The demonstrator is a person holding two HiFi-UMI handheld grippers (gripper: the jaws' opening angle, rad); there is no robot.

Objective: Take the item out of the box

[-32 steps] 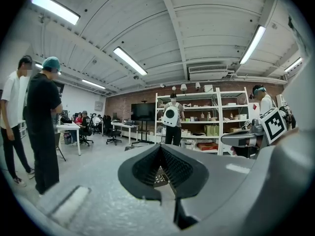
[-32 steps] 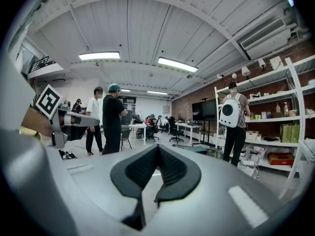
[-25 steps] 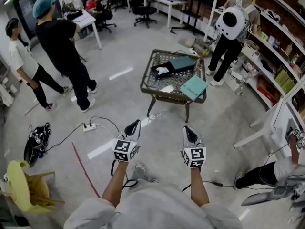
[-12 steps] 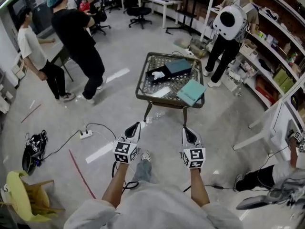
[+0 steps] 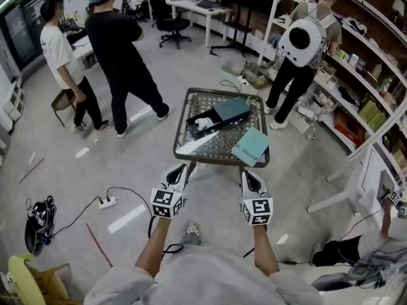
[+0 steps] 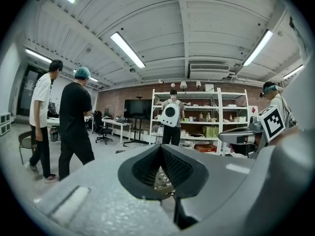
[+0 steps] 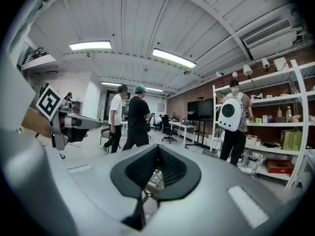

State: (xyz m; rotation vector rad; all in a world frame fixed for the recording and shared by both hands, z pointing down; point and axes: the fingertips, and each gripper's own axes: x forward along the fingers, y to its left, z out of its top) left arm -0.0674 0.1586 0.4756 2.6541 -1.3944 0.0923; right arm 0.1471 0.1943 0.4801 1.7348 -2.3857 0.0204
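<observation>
A low wire-mesh table (image 5: 184,150) stands ahead of me on the concrete floor. On it lies an open black box (image 5: 198,117) with a white item (image 5: 203,124) inside. A dark teal lid (image 5: 231,110) rests behind the box. A light teal flat box (image 5: 250,147) lies at the table's front right edge. My left gripper (image 5: 181,169) and right gripper (image 5: 247,174) are held side by side short of the table, both shut and with nothing in them. In the left gripper view, the left gripper (image 6: 160,147) has its jaws closed to a point. In the right gripper view, the right gripper (image 7: 157,146) does too.
Two people (image 5: 117,49) stand left of the table. Another person with a white backpack (image 5: 297,42) faces the shelves (image 5: 369,75) on the right. A power strip and cable (image 5: 105,202) lie on the floor at left. A white chair (image 5: 356,183) stands at right.
I have come closer to the table, which now sits lower and larger in the head view. The two people on the left have walked further on. Both grippers stay shut.
</observation>
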